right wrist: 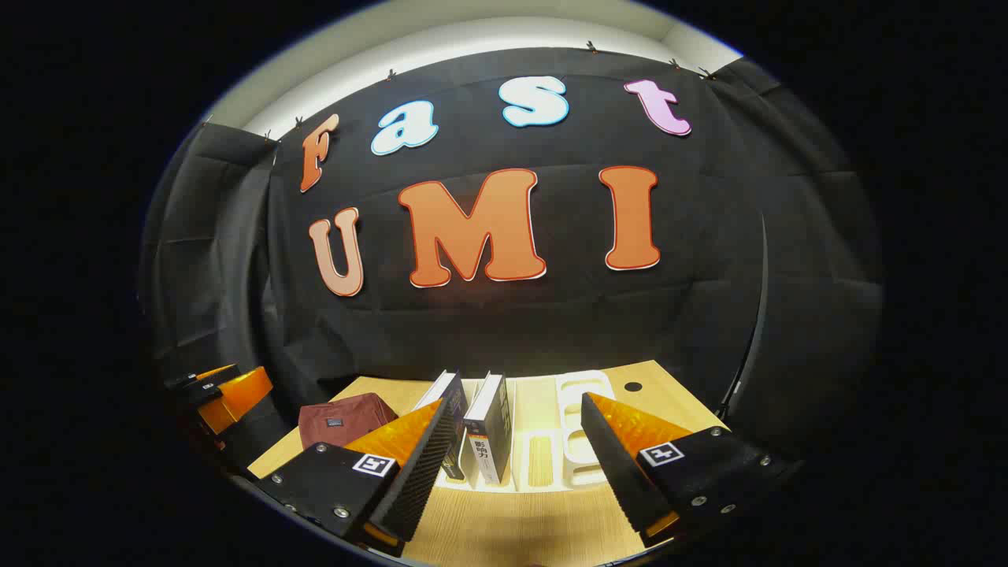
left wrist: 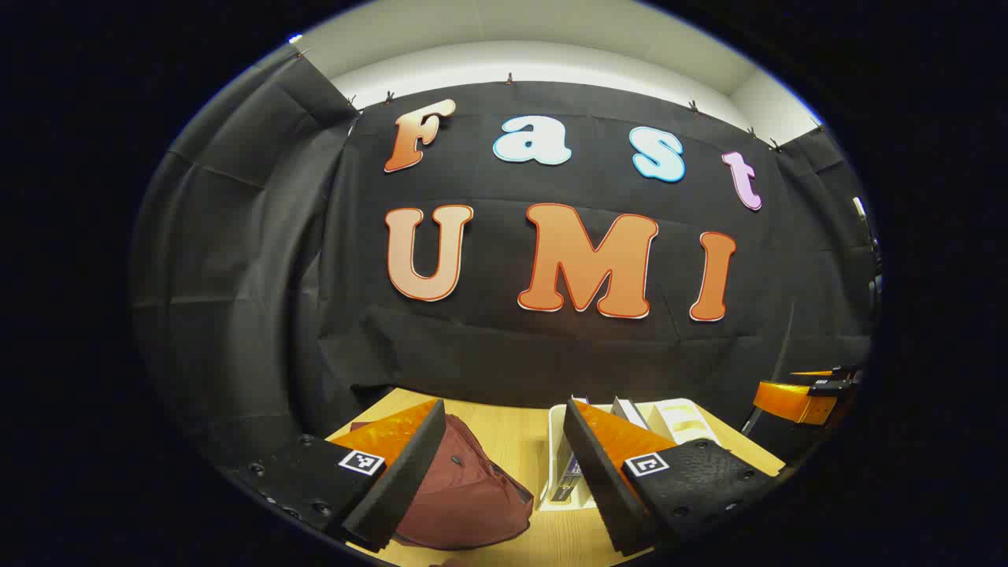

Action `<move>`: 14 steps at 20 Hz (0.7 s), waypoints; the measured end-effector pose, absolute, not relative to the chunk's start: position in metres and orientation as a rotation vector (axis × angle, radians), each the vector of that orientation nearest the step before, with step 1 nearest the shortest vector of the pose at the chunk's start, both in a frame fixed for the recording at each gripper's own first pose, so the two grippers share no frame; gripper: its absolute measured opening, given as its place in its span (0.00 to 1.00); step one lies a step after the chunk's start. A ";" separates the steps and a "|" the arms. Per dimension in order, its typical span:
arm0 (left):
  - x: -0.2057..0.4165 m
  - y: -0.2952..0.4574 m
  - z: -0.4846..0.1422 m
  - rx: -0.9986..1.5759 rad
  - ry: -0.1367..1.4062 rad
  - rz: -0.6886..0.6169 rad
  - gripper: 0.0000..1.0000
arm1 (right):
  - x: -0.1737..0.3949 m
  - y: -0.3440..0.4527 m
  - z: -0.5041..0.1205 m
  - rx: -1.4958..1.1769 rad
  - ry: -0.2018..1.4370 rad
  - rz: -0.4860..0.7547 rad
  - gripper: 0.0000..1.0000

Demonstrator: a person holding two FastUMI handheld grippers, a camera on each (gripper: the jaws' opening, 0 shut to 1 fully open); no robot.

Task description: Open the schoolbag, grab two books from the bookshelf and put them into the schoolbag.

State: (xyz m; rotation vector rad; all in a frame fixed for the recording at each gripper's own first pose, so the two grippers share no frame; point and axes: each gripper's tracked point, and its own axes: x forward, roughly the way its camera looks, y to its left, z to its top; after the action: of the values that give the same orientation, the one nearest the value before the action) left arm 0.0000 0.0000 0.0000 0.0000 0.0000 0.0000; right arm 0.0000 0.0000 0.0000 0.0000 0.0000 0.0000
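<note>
Holding your left gripper (left wrist: pixel 504 480) and right gripper (right wrist: pixel 512 465) wide apart and empty, you see the dark-red fabric schoolbag (left wrist: pixel 465 488) at 7 o'clock, 2 upright books (right wrist: pixel 476 425) in the white slotted bookshelf (right wrist: pixel 579 429) at 6.

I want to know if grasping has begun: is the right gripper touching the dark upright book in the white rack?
Apart. In the right gripper view the right gripper is open and held short of the dark upright book, neither finger on it.

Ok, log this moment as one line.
left gripper: open, empty | right gripper: open, empty | schoolbag: on table | books: two, upright in bookshelf
</note>
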 end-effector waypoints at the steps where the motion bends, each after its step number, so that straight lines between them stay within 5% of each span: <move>1: 0.002 -0.001 -0.001 -0.003 0.003 -0.001 0.95 | 0.001 0.000 0.001 -0.004 -0.003 0.001 0.97; 14: 0.002 -0.013 -0.001 0.016 0.010 -0.019 0.95 | -0.005 -0.016 0.013 -0.033 -0.028 -0.043 0.97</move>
State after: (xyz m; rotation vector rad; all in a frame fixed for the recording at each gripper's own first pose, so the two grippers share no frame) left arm 0.0018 -0.0132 -0.0013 0.0159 0.0095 -0.0191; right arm -0.0051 -0.0160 0.0126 -0.0330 -0.0283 -0.0426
